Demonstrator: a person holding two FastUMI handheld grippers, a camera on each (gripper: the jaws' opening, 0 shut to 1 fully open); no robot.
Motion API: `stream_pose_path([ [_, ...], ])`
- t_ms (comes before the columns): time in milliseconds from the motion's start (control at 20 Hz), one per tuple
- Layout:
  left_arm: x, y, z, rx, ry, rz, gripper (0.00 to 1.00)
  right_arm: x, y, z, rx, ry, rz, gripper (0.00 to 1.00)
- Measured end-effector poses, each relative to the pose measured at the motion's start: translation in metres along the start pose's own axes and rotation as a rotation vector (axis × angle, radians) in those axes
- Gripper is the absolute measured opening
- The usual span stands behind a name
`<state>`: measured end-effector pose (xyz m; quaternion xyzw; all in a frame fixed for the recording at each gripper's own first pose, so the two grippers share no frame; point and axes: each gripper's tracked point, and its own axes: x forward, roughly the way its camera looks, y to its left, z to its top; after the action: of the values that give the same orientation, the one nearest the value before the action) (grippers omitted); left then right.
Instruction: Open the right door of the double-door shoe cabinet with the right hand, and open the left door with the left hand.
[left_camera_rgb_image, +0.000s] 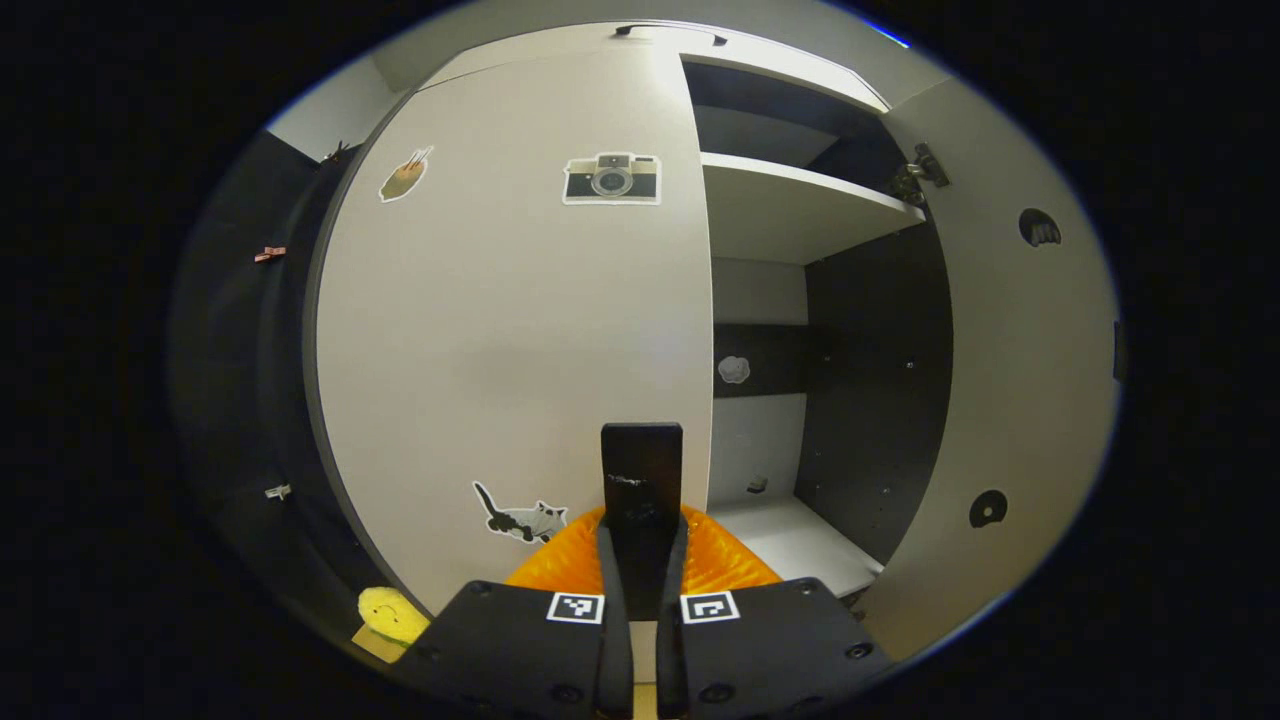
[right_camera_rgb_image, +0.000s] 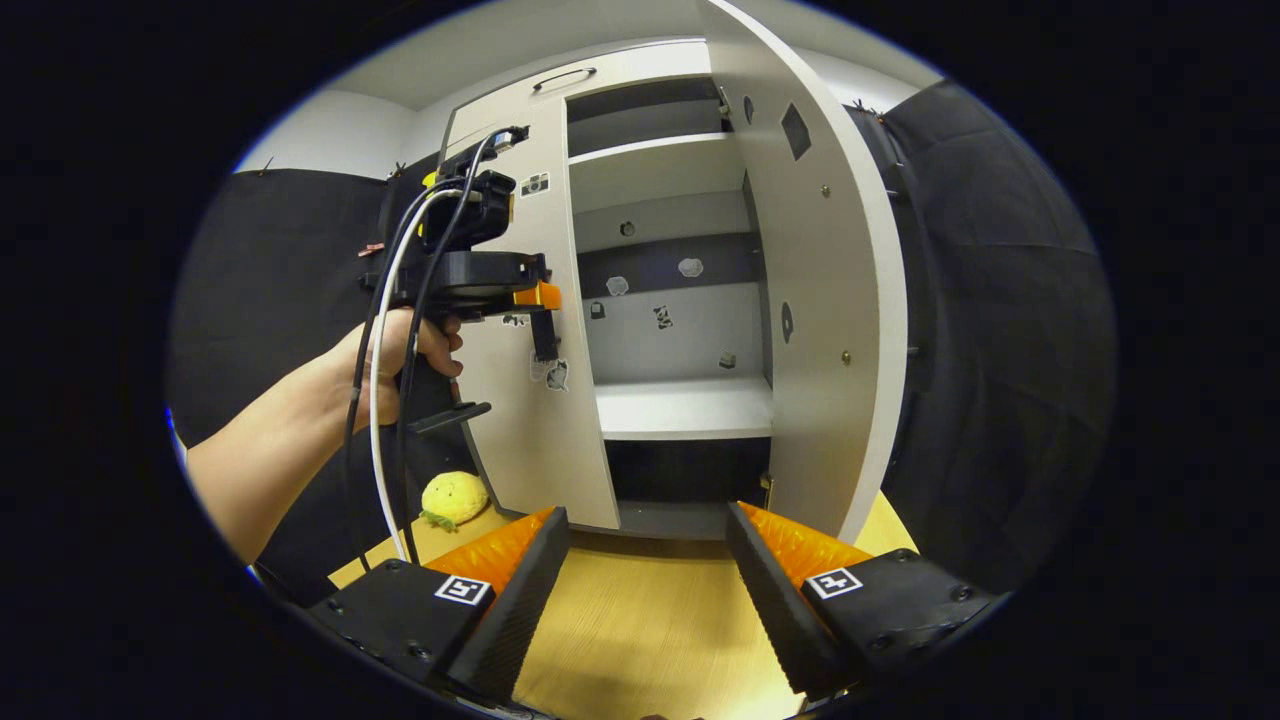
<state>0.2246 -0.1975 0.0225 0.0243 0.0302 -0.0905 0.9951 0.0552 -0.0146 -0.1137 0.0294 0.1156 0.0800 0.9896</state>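
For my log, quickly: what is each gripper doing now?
Left gripper: closed, at the left door, holding nothing visible.
Right gripper: open, empty.

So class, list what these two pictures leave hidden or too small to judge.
- Left door handle: in the left gripper view the left gripper fingers cover it, so the hold is unclear.
- Stickers at the cabinet's back: too small in the right gripper view.
- Yellow toy: partly behind the cables there.
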Motion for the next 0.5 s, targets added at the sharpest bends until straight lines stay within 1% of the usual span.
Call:
stream_pose_path([
  [150,-0.012,0.001,0.001,-0.018,-0.008,-0.027,0.14,0.001,-0.001,0.004,-0.008,-0.008,-0.009,0.98],
  [250,-0.030,0.001,-0.001,-0.047,-0.023,-0.044,0.13,-0.002,0.002,0.007,-0.011,-0.014,-0.023,0.98],
  [500,-0.073,0.017,-0.006,-0.060,-0.032,-0.076,0.13,-0.005,0.007,0.010,-0.026,-0.018,-0.066,0.98],
])
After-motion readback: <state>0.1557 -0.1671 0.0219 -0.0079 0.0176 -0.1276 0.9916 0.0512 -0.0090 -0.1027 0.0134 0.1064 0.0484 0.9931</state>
